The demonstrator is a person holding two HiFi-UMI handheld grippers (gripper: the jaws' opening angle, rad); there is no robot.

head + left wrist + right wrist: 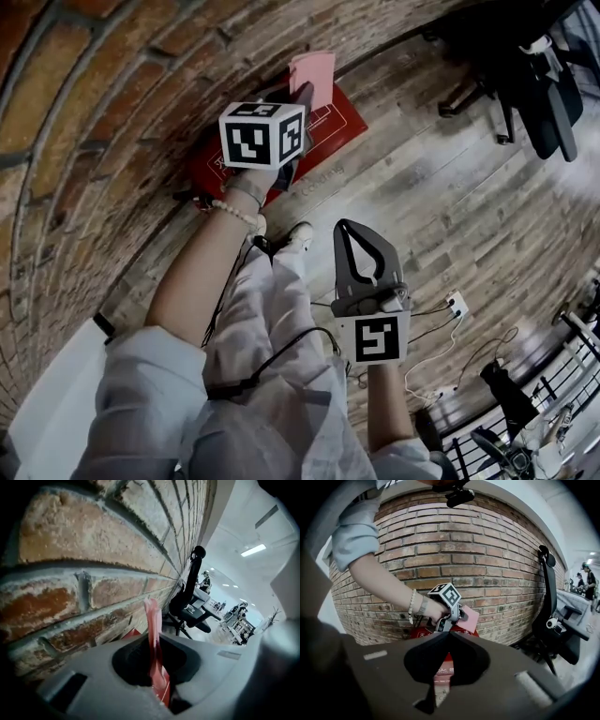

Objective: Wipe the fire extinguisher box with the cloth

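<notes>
The red fire extinguisher box [333, 129] stands on the wood floor against the brick wall. It also shows past the right jaws in the right gripper view [441, 668]. My left gripper [304, 96] is shut on a pink cloth [314, 73] and holds it above the box's top, close to the wall. In the left gripper view the cloth [151, 613] stands up thin between the closed jaws of that gripper [155, 644]. My right gripper [344, 226] hangs back from the box over the floor, shut and empty; the right gripper view shows its tips [449, 633] meeting.
The brick wall [141, 84] runs along the left. A black office chair [525, 84] stands further along the wall, right of the box. A white power strip [457, 304] with cables lies on the floor near my right hand. The person's shoe [298, 234] is just before the box.
</notes>
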